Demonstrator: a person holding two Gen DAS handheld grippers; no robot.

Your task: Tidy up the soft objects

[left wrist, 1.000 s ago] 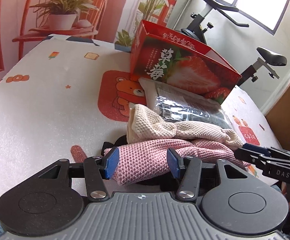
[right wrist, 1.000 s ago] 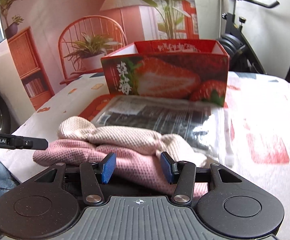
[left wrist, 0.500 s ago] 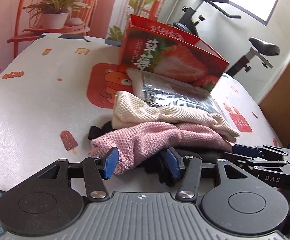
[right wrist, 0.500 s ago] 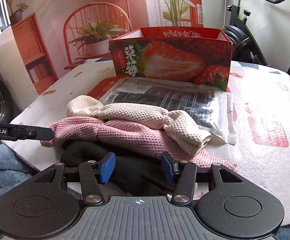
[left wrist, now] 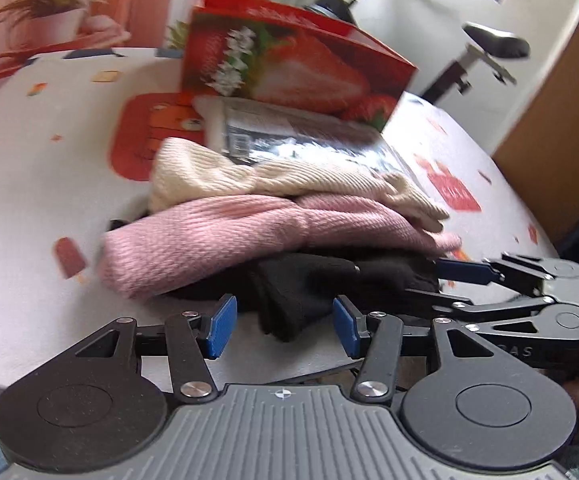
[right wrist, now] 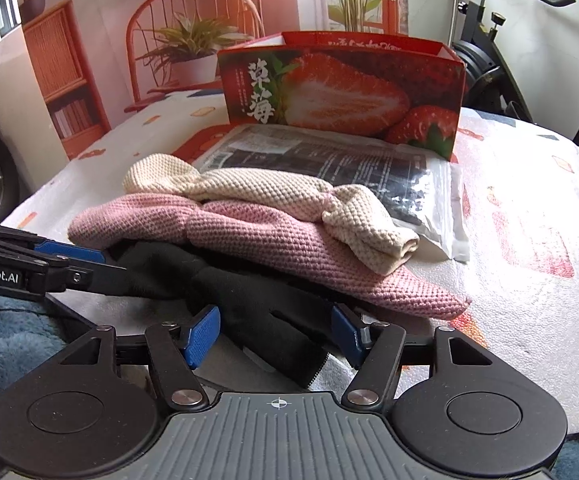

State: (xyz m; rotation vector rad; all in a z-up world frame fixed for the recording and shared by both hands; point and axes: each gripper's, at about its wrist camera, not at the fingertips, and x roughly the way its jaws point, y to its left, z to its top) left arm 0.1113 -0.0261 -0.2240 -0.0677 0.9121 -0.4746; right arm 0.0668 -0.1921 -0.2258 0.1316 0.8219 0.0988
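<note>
A pile of soft cloths lies near the table's front edge: a cream knit point(left wrist: 273, 176) point(right wrist: 273, 194) on top, a pink knit point(left wrist: 225, 236) point(right wrist: 273, 244) under it, a black cloth point(left wrist: 313, 284) point(right wrist: 257, 296) at the bottom. My left gripper point(left wrist: 283, 326) is open, with a corner of the black cloth between its blue pads, not pinched. My right gripper point(right wrist: 275, 336) is open around another end of the black cloth. Each gripper shows in the other's view, the right one point(left wrist: 489, 280) and the left one point(right wrist: 65, 264) both at the pile's edges.
A red strawberry box point(left wrist: 289, 64) point(right wrist: 341, 84), open at the top, stands behind the pile. A clear plastic packet point(left wrist: 309, 140) point(right wrist: 349, 164) lies flat before it. The table point(left wrist: 41, 168) point(right wrist: 529, 208) has a printed white cover. An exercise bike stands behind; blue carpet lies below.
Both grippers have drawn back toward the table's front edge and lower. The black cloth under the pink one has come into view and now lies between both pairs of pads.
</note>
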